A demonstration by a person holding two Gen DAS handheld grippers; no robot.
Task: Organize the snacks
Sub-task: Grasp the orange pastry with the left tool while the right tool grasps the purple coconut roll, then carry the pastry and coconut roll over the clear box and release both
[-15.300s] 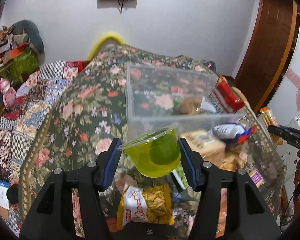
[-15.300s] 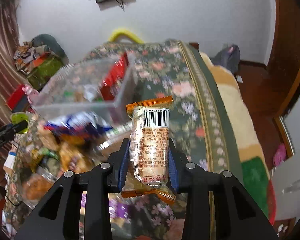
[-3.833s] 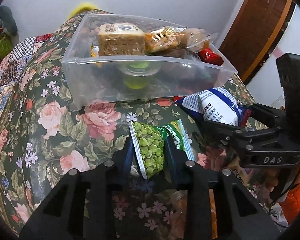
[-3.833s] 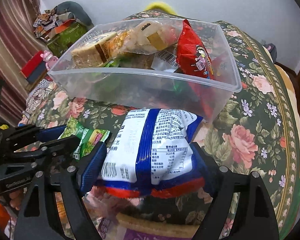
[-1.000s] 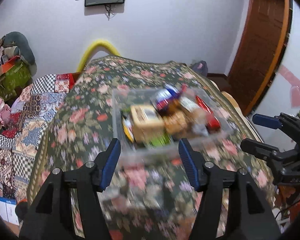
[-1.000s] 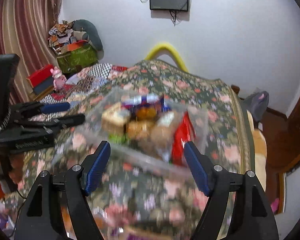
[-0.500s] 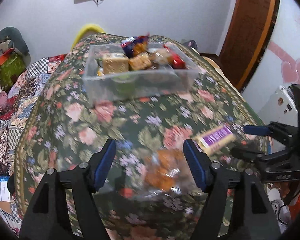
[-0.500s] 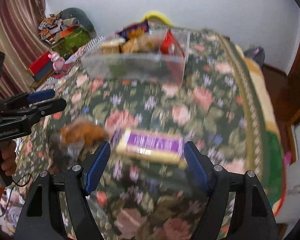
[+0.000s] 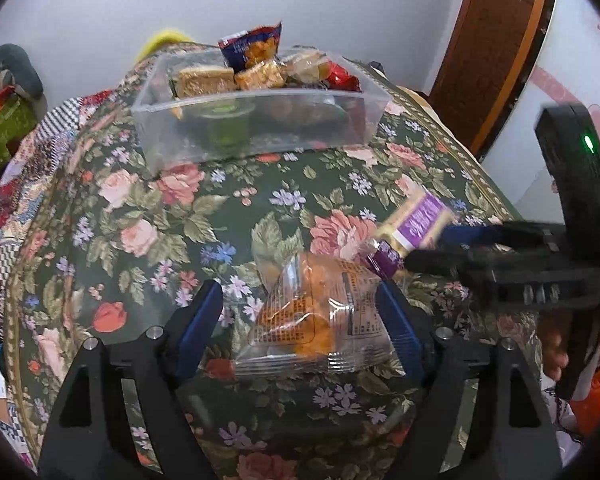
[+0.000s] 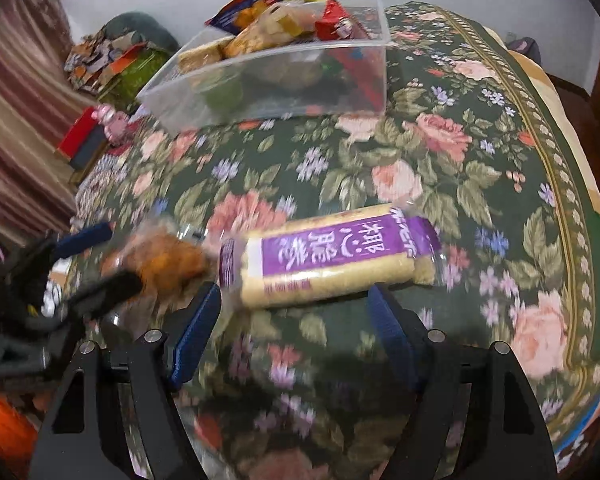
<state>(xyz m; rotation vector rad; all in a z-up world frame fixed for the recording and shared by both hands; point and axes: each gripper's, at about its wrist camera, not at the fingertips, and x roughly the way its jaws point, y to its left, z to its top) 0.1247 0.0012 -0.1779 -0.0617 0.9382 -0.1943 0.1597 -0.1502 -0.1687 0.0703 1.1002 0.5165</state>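
Observation:
A clear plastic bin (image 9: 260,136) (image 10: 292,76) full of snack packs stands at the far side of the floral cloth. A clear pack of orange pastry (image 9: 320,320) (image 10: 168,260) lies on the cloth between the open jaws of my left gripper (image 9: 300,320), which do not touch it. A purple-labelled cracker pack (image 10: 332,256) (image 9: 416,224) lies just beyond the open jaws of my right gripper (image 10: 296,324). The right gripper shows in the left wrist view (image 9: 452,248) beside the cracker pack.
The floral cloth (image 9: 172,216) covers a raised surface that drops away at the left and right edges. Cluttered bags and boxes (image 10: 112,64) sit on the floor at the left. A brown wooden door (image 9: 496,40) stands at the right.
Both grippers have dropped lower and closer to the cloth. The pastry pack now lies between the left jaws, and the cracker pack is nearer the right jaws.

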